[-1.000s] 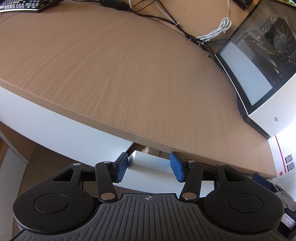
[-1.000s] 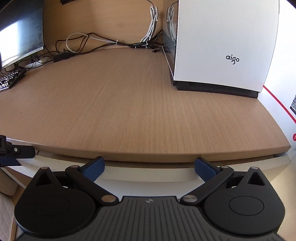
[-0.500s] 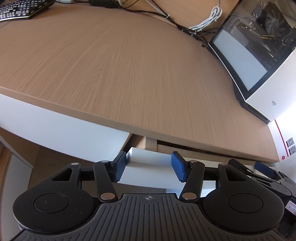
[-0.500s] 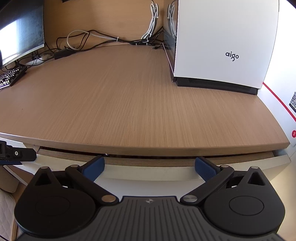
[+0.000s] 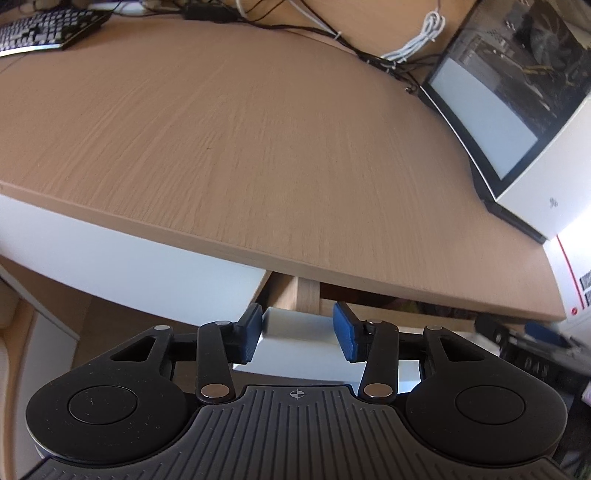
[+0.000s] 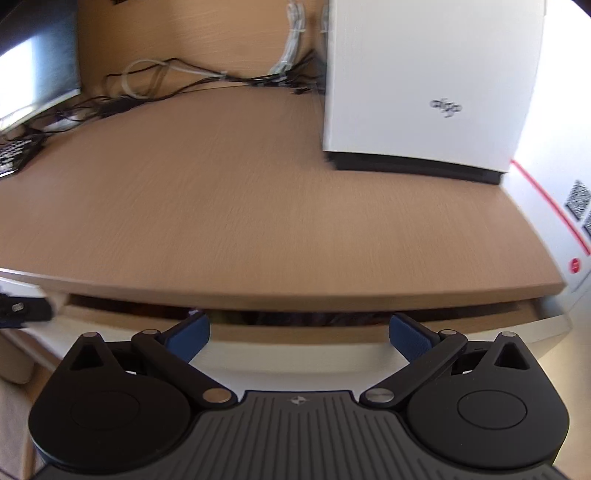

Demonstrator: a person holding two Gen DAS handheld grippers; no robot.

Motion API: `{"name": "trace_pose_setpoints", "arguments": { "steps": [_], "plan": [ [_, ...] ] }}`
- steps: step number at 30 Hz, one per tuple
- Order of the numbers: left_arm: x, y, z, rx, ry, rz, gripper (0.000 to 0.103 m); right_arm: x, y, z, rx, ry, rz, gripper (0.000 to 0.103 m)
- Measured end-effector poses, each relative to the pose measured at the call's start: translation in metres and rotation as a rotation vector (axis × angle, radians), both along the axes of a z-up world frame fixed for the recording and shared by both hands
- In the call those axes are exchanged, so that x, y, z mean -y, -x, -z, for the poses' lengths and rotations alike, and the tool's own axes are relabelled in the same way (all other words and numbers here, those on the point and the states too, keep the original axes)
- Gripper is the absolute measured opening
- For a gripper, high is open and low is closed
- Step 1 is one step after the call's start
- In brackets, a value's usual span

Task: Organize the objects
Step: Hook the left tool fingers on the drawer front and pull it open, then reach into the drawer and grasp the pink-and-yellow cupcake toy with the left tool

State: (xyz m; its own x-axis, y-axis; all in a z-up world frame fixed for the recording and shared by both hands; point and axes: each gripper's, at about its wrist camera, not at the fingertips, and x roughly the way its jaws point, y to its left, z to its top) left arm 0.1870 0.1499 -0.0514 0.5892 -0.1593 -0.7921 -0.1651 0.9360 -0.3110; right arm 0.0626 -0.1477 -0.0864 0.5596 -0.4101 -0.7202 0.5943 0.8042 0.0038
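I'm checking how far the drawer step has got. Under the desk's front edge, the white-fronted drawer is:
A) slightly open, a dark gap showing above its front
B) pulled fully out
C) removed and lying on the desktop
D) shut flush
A: in the right wrist view a dark gap runs between the desktop and the white-fronted drawer, which sits only slightly forward.

— How many of each?
— One desk, one drawer ajar (lower centre), one keyboard upper left, one computer case upper right, one monitor, two grippers.
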Motion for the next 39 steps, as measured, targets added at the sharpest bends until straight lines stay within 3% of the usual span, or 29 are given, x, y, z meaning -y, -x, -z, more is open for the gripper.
{"name": "trace_pose_setpoints", "arguments": {
  "steps": [8,11,16,27,35,39],
  "plan": [
    [0.006,0.005,-0.003,0.002,-0.044,0.036,0.047,0.023,0.005,0.007,-0.033,-0.012,0.009,0.103],
    [0.005,0.004,-0.007,0.000,-0.056,0.031,0.039,0.029,0.004,0.006,-0.057,-0.042,0.002,0.103],
    [0.013,0.008,-0.028,0.077,-0.112,0.048,0.038,0.028,0.008,0.005,-0.074,-0.065,-0.004,0.103],
    [0.061,0.003,-0.032,0.102,-0.123,0.302,0.038,0.008,0.035,0.003,-0.097,-0.078,-0.009,0.103],
    [0.087,-0.009,-0.009,0.003,-0.126,0.486,0.038,-0.010,0.058,0.001,-0.113,-0.089,-0.007,0.103],
    [0.110,-0.016,0.005,-0.058,-0.148,0.624,0.038,-0.017,0.067,-0.001,-0.132,-0.103,-0.010,0.103]
  ]
}}
